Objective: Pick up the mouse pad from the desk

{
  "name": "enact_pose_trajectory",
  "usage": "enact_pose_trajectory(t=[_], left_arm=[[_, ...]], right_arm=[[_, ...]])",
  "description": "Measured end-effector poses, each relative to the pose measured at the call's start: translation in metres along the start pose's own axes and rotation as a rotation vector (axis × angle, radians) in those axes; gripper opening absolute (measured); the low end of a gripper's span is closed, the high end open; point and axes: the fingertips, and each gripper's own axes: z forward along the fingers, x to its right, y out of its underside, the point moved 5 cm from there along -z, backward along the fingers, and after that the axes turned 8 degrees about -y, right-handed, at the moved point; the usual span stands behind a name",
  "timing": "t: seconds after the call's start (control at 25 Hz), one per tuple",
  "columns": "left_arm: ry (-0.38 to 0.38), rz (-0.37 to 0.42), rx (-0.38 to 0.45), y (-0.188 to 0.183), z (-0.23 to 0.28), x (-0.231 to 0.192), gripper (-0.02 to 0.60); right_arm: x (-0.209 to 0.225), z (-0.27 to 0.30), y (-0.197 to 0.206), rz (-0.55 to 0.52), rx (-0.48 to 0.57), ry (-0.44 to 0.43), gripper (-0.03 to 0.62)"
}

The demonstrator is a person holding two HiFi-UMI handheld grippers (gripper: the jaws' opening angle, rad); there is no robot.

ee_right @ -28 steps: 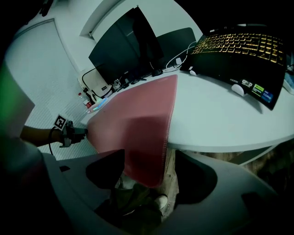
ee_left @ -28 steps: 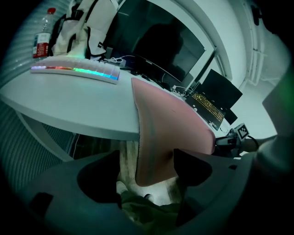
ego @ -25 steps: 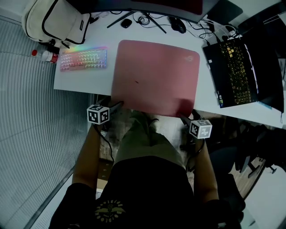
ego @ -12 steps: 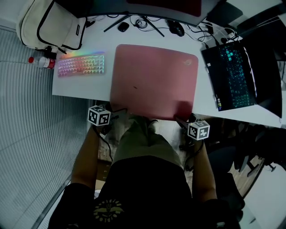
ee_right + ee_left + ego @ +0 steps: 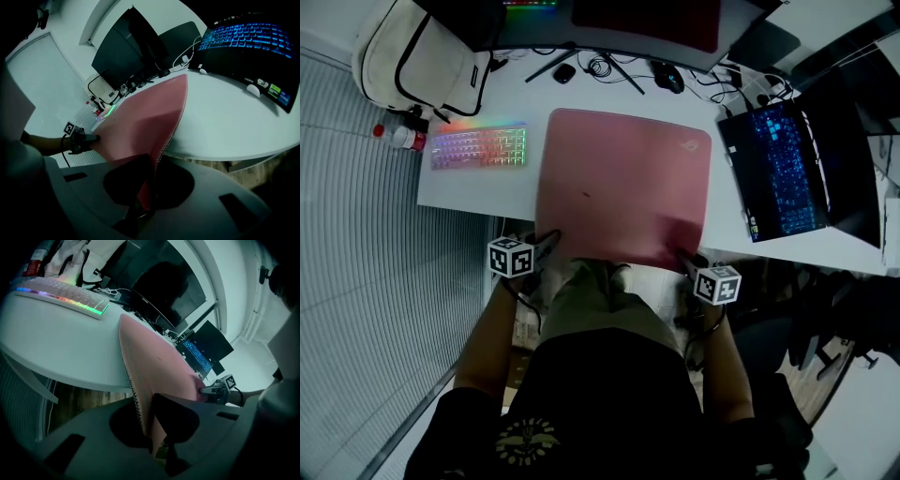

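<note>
The mouse pad is a large pink sheet lying on the white counter, between the lit keyboard on its left and the open laptop on its right. Its far edge lies just in front of the monitor stand, where cables and a dark mouse also sit. Its near edge projects past the near edge of the counter, toward me.

My left hand-held gripper is at the near left corner of the pad. Its jaws have just been closing, and the left gripper view shows them clamped on the pad's stitched edge, with the pink sheet running up out of the jaws and away across the counter.

My right hand-held gripper is at the near right corner. Its jaws have also just been closing, and the right gripper view shows them pinched on the pad, with the stitched side edge rising from between them.

Each gripper view shows the other hand-held gripper at the opposite near corner, its tips touching the pad. In both gripper views the near part of the pad stands clear of the counter edge, while the far part rests flat on the surface.

A white bag and a bottle are at the far left of the counter, well apart from the pad.
</note>
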Motion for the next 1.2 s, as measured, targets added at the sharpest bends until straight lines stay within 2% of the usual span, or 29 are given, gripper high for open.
enact_pose_trajectory(t=[0.24, 0.56, 0.92, 1.2], left_arm=[[-0.124, 0.054, -0.007, -0.006, -0.009, 0.016, 0.023], [-0.140, 0.136, 0.086, -0.029, -0.035, 0.049, 0.021], [-0.259, 0.276, 0.158, -0.074, -0.055, 0.106, 0.021], [-0.261, 0.306, 0.215, -0.100, -0.075, 0.136, 0.021]], right_arm=[[-0.025, -0.008, -0.013, -0.080, -0.042, 0.092, 0.017], [-0.059, -0.029, -0.039, -0.189, -0.018, 0.140, 0.017], [-0.101, -0.047, -0.090, -0.432, -0.004, 0.245, 0.017], [-0.127, -0.074, -0.122, -0.522, 0.057, 0.276, 0.017]])
